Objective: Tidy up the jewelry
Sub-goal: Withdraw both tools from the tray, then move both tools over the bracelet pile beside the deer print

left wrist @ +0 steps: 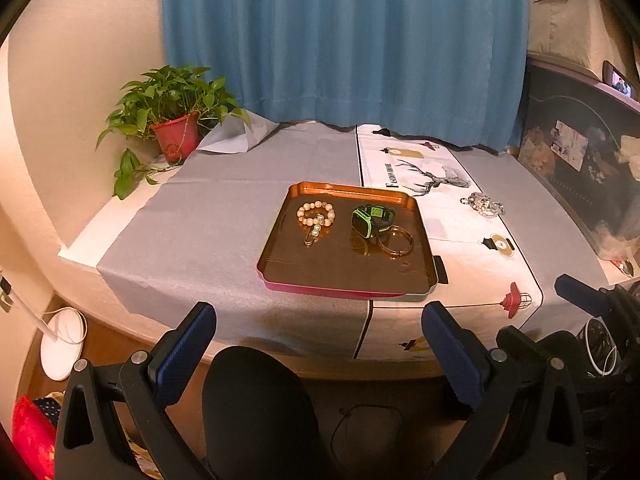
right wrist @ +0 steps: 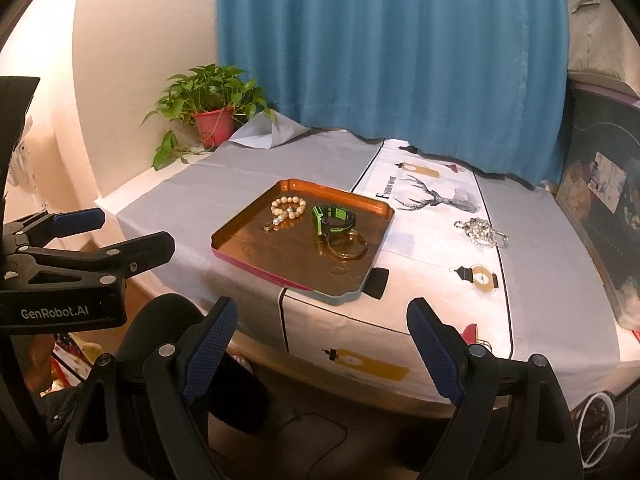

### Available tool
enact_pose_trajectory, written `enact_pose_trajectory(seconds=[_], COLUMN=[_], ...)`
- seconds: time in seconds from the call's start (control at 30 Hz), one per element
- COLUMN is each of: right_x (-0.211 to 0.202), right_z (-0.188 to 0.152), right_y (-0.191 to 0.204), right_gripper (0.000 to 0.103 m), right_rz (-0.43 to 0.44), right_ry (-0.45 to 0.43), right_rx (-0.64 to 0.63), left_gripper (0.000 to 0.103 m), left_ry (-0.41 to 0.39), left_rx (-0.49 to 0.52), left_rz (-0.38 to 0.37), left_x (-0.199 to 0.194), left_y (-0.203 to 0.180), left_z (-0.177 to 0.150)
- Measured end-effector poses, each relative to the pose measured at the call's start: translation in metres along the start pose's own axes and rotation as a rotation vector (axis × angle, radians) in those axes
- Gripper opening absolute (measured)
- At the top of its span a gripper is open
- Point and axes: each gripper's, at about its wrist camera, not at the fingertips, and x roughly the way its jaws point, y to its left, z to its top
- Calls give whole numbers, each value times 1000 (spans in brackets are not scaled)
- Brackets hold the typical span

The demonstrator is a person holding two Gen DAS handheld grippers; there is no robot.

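A copper tray (left wrist: 280,264) (right wrist: 240,240) sits on the table. In it lie a beige bead bracelet (left wrist: 315,215) (right wrist: 289,205), a green and black watch (left wrist: 372,221) (right wrist: 333,219) and gold bangles (left wrist: 395,241) (right wrist: 347,246). A silver crystal bracelet (left wrist: 482,203) (right wrist: 480,232) lies on the white runner right of the tray. My left gripper (left wrist: 320,320) is open and empty, held off the table's front edge. My right gripper (right wrist: 322,320) is open and empty, also in front of the table. The left gripper shows in the right wrist view (right wrist: 116,232).
A potted plant in a red pot (left wrist: 176,136) (right wrist: 214,126) stands at the back left corner. A blue curtain (left wrist: 344,40) hangs behind. A dark patterned box (left wrist: 584,168) stands at the right. A black chair back (left wrist: 260,412) is below the grippers.
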Motion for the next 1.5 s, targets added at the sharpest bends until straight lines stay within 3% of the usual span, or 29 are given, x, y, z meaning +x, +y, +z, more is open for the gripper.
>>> enact_pose_trajectory(seconds=[1.0,1.23,1.5], right_x=[11,23,54], right_z=[-7,-14,-4], right_y=[-30,-84,-182], right_gripper=[87,87,87], right_rz=[-20,-96,-207], right_ry=[21,37,52], right_rx=[49,157,284], left_gripper=[102,102,102], left_ry=[47,81,99], left_rx=[28,44,81], left_rz=[2,1,-16], left_x=[21,43,80], left_y=[-14,-26,-58], left_z=[7,18,50])
